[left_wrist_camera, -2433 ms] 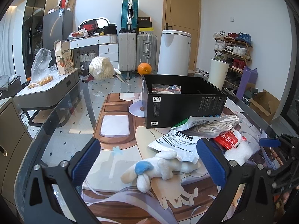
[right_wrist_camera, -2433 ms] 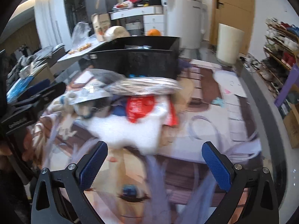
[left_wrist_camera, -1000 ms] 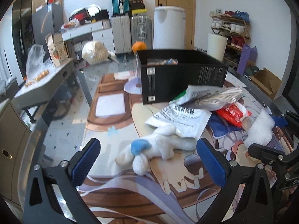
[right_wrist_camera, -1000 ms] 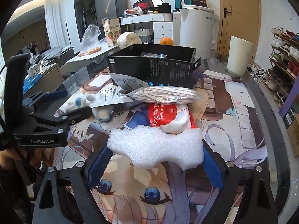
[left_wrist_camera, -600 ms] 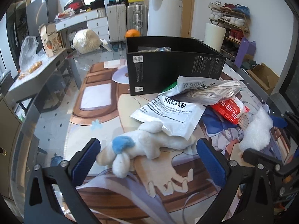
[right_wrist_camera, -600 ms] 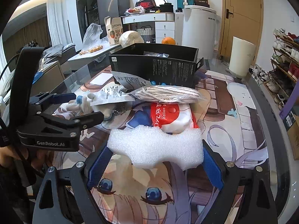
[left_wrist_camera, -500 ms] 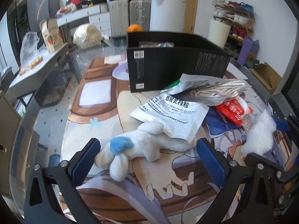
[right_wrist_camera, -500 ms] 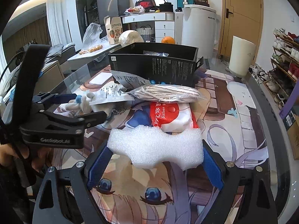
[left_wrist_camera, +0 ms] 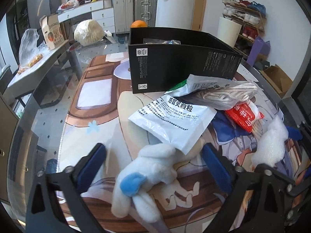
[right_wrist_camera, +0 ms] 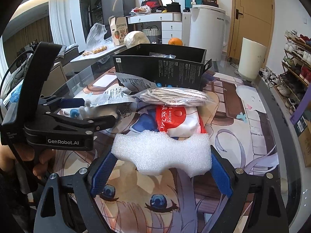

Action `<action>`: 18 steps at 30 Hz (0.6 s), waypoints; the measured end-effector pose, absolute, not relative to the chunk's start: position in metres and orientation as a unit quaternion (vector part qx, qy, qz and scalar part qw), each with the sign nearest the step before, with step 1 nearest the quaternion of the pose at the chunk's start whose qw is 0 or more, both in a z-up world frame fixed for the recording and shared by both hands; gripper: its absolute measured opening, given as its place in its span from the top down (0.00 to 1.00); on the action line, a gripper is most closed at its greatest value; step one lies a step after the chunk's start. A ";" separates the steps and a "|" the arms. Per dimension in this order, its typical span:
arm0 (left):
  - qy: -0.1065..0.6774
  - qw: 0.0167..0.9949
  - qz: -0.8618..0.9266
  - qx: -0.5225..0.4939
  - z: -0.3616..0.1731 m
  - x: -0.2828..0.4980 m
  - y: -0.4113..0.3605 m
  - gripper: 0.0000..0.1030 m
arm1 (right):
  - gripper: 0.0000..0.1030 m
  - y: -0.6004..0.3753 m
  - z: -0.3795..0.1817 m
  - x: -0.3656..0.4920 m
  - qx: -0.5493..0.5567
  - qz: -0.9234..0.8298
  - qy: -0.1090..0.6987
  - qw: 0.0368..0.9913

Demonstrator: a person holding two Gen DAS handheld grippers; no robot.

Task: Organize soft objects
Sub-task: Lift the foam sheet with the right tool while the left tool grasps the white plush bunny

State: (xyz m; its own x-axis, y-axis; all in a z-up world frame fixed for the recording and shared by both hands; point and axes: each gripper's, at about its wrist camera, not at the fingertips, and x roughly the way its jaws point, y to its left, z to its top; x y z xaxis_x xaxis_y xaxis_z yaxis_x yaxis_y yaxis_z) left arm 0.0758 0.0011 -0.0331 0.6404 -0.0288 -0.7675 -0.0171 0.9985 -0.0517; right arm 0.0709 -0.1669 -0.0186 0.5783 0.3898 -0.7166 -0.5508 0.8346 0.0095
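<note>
Right gripper (right_wrist_camera: 162, 169) clamped on a white wavy-edged foam block (right_wrist_camera: 162, 153), left gripper (left_wrist_camera: 153, 167) spread wide — straddling a white-and-blue plush toy (left_wrist_camera: 144, 176), glass table (left_wrist_camera: 48, 101)

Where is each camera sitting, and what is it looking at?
Left wrist: sits on the left claw, looking over the plush toy between its open blue fingers, toward the black box.
Right wrist: sits on the right claw, looking at the white foam it grips; the left claw and a hand show.
Both see the box, foam, toy and red packet.
</note>
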 end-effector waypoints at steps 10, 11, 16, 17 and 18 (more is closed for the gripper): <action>0.397 0.917 -0.039 -0.002 -0.027 0.055 0.002 0.67 | 0.12 -0.166 -0.018 0.069 -0.107 0.268 0.372 0.882; 0.395 0.917 -0.044 -0.002 -0.027 0.054 0.002 0.67 | 0.12 -0.166 -0.018 0.069 -0.107 0.268 0.372 0.882; 0.388 0.919 -0.071 0.004 -0.025 0.044 -0.006 0.68 | 0.12 -0.165 -0.017 0.067 -0.108 0.269 0.368 0.883; 0.385 0.920 -0.075 0.005 -0.024 0.042 -0.008 0.68 | 0.12 -0.165 -0.017 0.067 -0.108 0.270 0.367 0.884; 0.383 0.920 -0.079 0.004 -0.022 0.041 -0.009 0.68 | 0.12 -0.165 -0.016 0.067 -0.108 0.270 0.367 0.884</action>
State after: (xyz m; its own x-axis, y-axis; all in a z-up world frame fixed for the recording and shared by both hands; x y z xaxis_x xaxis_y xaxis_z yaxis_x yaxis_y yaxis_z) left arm 0.0407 -0.0091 -0.0222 0.6939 -0.1430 -0.7057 0.1487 0.9874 -0.0538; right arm 0.0665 -0.1649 -0.0161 0.5853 0.3977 -0.7065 -0.5567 0.8307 0.0065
